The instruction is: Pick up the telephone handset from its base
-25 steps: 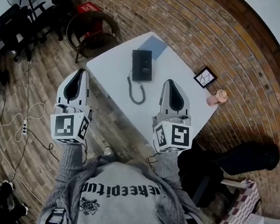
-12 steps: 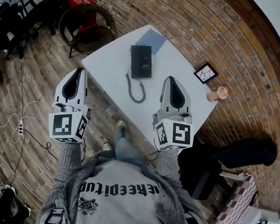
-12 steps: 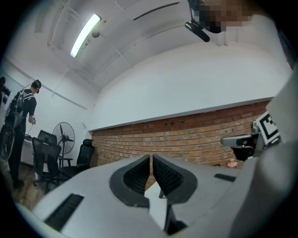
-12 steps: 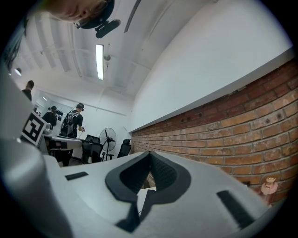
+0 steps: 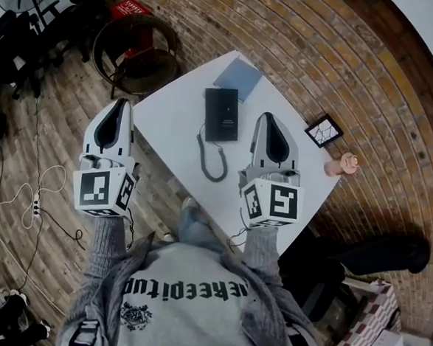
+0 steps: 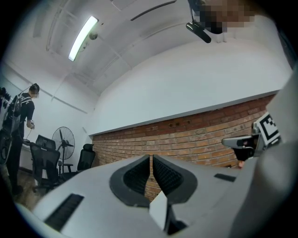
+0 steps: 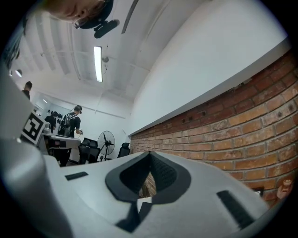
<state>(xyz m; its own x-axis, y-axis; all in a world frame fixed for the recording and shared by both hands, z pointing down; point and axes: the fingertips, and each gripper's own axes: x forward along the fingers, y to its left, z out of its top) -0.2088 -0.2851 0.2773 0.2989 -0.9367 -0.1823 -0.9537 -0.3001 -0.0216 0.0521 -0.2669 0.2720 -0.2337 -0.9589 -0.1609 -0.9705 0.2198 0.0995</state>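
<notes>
- The telephone (image 5: 221, 114) lies flat near the middle of the white table (image 5: 168, 117), in the upper centre of the head view. It is a black block, and I judge that the handset is on its base, because nothing is lifted; I cannot tell the two parts apart from above.
- The curly cord (image 5: 211, 156) runs down from the telephone in a loop toward the person. It lies slack, so it should give way when the handset is raised.
- The left claw (image 5: 121, 104) is at the left of the frame, beyond the table's edge and over the wooden floor. Its pads (image 6: 138, 176) are pressed together with nothing between them.
- The right claw (image 5: 268, 118) is over the table, just to the right of the telephone and apart from it. Its pads (image 7: 164, 175) are pressed together too, and it carries nothing.
- Both claws point forward at about the same height, one on each side of the telephone. This looks like an approach posture; the grasp is not yet begun.
- To take the handset, a claw must first spread. The right one is nearer.
- A blue pad (image 5: 239, 78) lies at the table's far corner, out of the way.
</notes>
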